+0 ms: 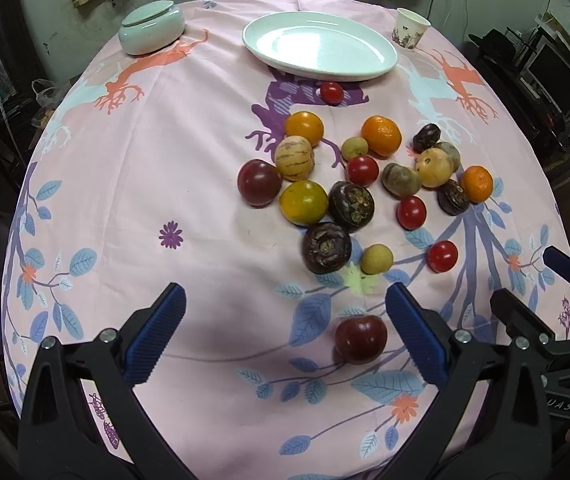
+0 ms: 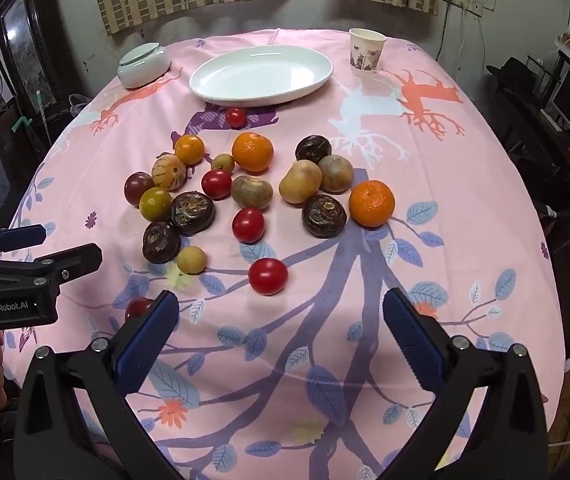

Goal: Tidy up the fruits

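Observation:
Several fruits lie loose on the pink tablecloth: red tomatoes [image 2: 267, 275], oranges [image 2: 371, 203], dark purple fruits [image 2: 323, 216], tan ones [image 2: 299, 181] and a striped one [image 1: 295, 157]. An empty white oval plate [image 1: 319, 46] sits behind them; it also shows in the right wrist view [image 2: 261, 74]. My left gripper [image 1: 285, 332] is open and empty, with a dark red fruit [image 1: 360, 339] lying by its right finger. My right gripper [image 2: 277, 336] is open and empty, just short of the nearest red tomato.
A lidded pale green bowl [image 1: 152, 28] stands at the back left and a paper cup [image 1: 411, 28] at the back right. The round table [image 2: 485, 160] drops off to the sides. Furniture and shelves [image 2: 565, 92] stand to the right.

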Available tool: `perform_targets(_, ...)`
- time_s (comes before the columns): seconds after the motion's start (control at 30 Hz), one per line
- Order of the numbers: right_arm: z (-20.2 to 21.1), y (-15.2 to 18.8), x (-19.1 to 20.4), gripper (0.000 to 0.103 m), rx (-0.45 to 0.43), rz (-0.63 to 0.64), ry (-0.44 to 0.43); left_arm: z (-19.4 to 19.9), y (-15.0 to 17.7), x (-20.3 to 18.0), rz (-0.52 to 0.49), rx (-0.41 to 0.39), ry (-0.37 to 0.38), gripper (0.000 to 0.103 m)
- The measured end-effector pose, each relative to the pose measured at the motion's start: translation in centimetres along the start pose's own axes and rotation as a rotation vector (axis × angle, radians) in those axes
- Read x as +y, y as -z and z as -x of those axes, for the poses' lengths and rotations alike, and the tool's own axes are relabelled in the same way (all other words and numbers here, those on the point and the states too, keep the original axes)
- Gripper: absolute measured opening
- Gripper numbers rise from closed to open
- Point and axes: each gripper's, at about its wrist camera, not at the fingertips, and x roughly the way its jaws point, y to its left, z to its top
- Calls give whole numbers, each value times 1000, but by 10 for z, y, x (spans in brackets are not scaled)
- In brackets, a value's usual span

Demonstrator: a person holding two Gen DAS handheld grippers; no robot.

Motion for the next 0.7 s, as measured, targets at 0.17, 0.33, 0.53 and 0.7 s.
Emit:
perform_targets(0.17,-3,1,3,102,13,13,-7,-4,0,0,-1,16,2,101)
perform_targets(0.33,-5,1,-3,102,13,-7,-8,-4,-2,-2,-8,19,-3,101)
perform_targets(0.53,-7,1,-2,102,18,-4,-17,-6,-2,-4,-12,28,-12,101)
perform_targets(0.7,-7,1,-3,102,18,-4,-17,-6,-2,-4,-11,29,-13,101)
